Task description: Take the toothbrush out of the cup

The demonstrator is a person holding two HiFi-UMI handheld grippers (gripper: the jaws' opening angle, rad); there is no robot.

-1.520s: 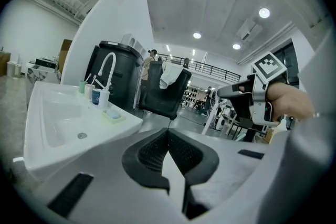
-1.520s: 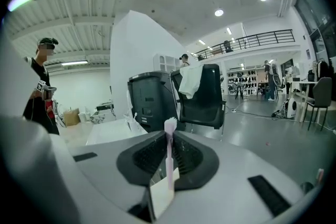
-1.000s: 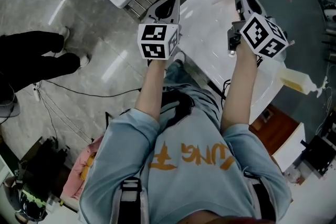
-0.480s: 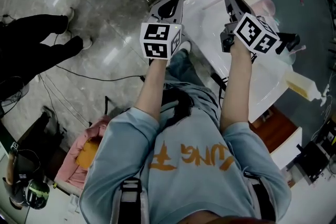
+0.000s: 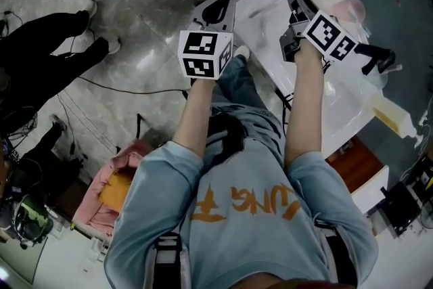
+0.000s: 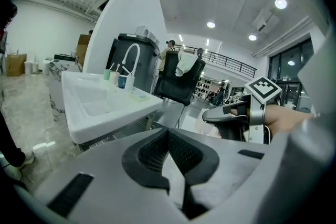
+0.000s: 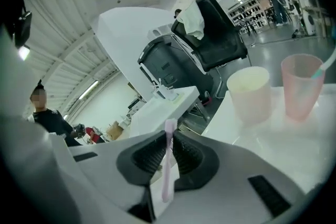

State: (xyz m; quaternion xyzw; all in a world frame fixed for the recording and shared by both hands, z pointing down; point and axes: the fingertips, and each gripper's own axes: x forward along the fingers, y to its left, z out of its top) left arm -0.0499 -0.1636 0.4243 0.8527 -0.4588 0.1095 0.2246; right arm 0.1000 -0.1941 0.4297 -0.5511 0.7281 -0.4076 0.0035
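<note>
Looking down from the head camera, we see a person in black clothes (image 5: 47, 68) at 9 o'clock on the grey floor (image 5: 128, 10), and a pink bag (image 5: 111, 186) at 8 o'clock. Our two forearms (image 5: 196, 112) reach up toward 12 o'clock.

The left gripper (image 6: 168, 134) sits just beside the left edge of the white washstand (image 5: 267, 30). In its own view its pads are pressed together with nothing between them. At 10 o'clock in that view stands another white basin (image 6: 100, 105) with a curved tap (image 6: 131, 60). At 12 o'clock there is a black chair (image 6: 181, 81) with a white cloth (image 6: 185, 63) over its back.

At 1 o'clock in the head view the right gripper (image 7: 169, 136) is over the washstand. Its pads pinch the pale pink toothbrush (image 7: 167, 181), which stands upright between them, clear of any cup.

In the right gripper view a cream cup (image 7: 249, 94) stands on the washstand at 2 o'clock from the jaws. A translucent pink cup (image 7: 300, 89) stands near it at its 3 o'clock, and the two do not touch. A thin pale stick (image 7: 321, 72) with a teal band leans out over the pink cup's rim toward 2 o'clock; we cannot tell what it is.

At 4 o'clock in the head view a cream pump bottle (image 5: 391, 115) lies by the washstand's right edge.
</note>
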